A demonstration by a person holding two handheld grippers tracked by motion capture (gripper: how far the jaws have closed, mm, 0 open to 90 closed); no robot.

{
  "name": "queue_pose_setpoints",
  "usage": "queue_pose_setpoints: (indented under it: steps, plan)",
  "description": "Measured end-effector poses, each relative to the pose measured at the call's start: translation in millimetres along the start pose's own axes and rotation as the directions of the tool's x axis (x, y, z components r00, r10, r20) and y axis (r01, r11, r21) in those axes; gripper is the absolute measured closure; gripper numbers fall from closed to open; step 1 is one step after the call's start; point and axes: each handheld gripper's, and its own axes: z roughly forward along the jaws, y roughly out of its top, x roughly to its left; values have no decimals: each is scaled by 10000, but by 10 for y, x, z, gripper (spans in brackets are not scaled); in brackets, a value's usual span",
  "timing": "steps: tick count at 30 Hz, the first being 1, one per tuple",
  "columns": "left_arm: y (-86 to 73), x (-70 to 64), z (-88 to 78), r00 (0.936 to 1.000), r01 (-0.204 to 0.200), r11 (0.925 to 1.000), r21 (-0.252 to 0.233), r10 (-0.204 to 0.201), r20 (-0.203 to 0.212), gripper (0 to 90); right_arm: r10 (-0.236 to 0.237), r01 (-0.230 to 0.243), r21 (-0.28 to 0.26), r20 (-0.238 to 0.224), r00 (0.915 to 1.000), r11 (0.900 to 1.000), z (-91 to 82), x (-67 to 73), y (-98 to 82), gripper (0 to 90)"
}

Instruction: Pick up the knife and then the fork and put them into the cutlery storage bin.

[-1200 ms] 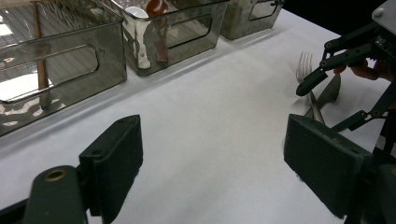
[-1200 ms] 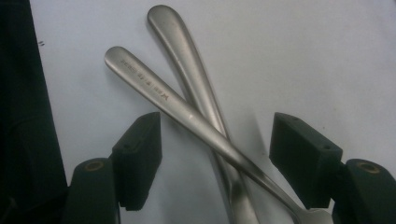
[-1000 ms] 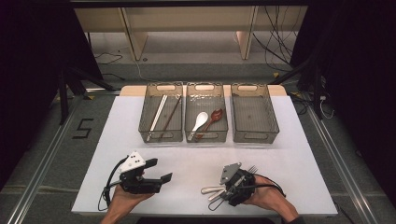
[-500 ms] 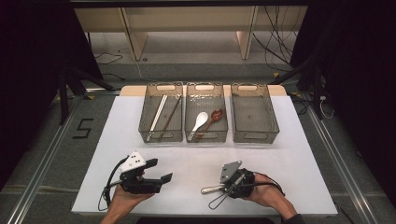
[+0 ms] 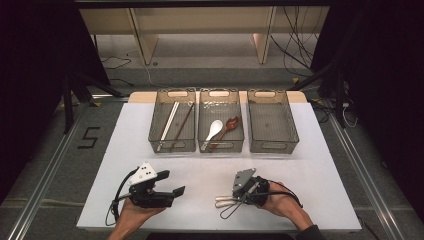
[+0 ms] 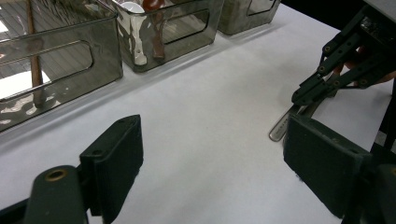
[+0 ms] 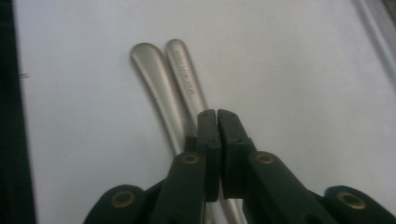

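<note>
Two metal cutlery handles (image 7: 156,79) lie side by side on the white table, seen near its front edge (image 5: 222,200). My right gripper (image 7: 217,116) is over them with its jaws just closed and the pads together. The handles run under the jaws, and I cannot tell whether one is pinched. From above, the right gripper (image 5: 236,199) points left, in the person's right hand. My left gripper (image 5: 172,183) rests open at the front left with bare table between its pads (image 6: 116,158). In the left gripper view the right gripper (image 6: 299,98) meets a handle tip (image 6: 280,131).
Three clear bins stand in a row at the back. The left bin (image 5: 172,93) holds chopsticks. The middle bin (image 5: 221,93) holds a white spoon (image 5: 215,129) and a reddish-brown spoon (image 5: 231,124). The right bin (image 5: 295,135) has nothing in it.
The right gripper's jaws went from open to shut over the cutlery, and the hand shifted slightly over it. The left gripper kept still.
</note>
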Motion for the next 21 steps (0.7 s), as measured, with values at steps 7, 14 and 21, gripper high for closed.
queue_pose_setpoints:
  steps: [7,14,21]
  plan:
    - [1,3,-10,10000,-50,10000,49,50,25,201,186,-186,55,-85,9998,9998,0,-68,-22,900]
    - [1,-2,-6,10000,-27,10000,8,27,5,202,-100,114,240,-602,9981,9996,-41,-31,-31,900]
    - [0,-1,-4,10000,-15,10000,22,15,-4,202,-387,409,303,-712,9967,9987,-48,-38,-65,900]
